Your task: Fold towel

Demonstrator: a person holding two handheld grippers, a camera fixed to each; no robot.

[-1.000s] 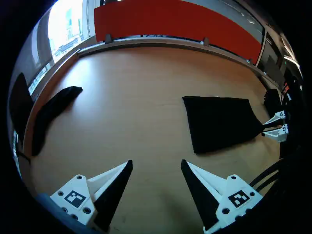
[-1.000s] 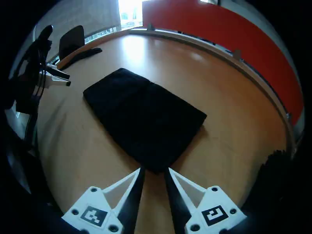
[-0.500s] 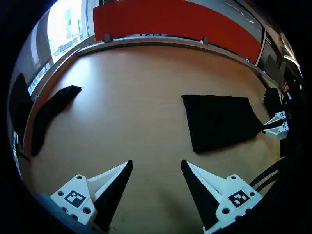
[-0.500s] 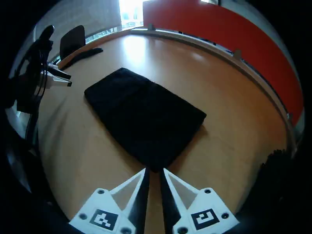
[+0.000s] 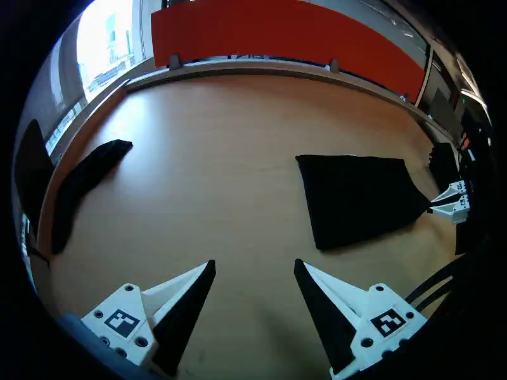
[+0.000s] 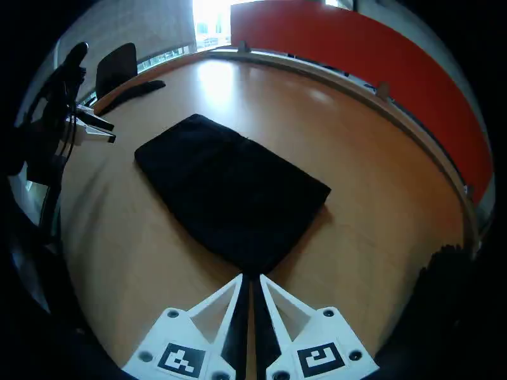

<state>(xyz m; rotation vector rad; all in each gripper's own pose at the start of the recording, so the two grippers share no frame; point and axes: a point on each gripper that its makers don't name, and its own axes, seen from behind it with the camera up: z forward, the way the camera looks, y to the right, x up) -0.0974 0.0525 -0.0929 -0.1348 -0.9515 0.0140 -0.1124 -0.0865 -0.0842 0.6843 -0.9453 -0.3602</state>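
Note:
A black towel (image 6: 234,190) lies folded flat on the wooden table (image 6: 367,171). My right gripper (image 6: 252,280) has its fingers drawn together on the towel's near corner. In the left gripper view the same towel (image 5: 358,196) sits to the right, its far corner pulled to a point where the right gripper (image 5: 451,204) pinches it. My left gripper (image 5: 253,272) hovers open above bare wood, well apart from the towel, with nothing between its fingers. It also appears at the far left of the right gripper view as the left gripper (image 6: 95,126).
A second dark cloth (image 5: 82,177) lies bunched near the table's left edge. A red partition (image 5: 285,31) runs along the far edge. A dark chair (image 6: 117,66) stands beyond the table. Another dark pile (image 6: 450,278) sits at the right edge.
My right gripper's fingers have closed from a clear gap to nearly touching on the towel's near corner. The left gripper has stayed open and still.

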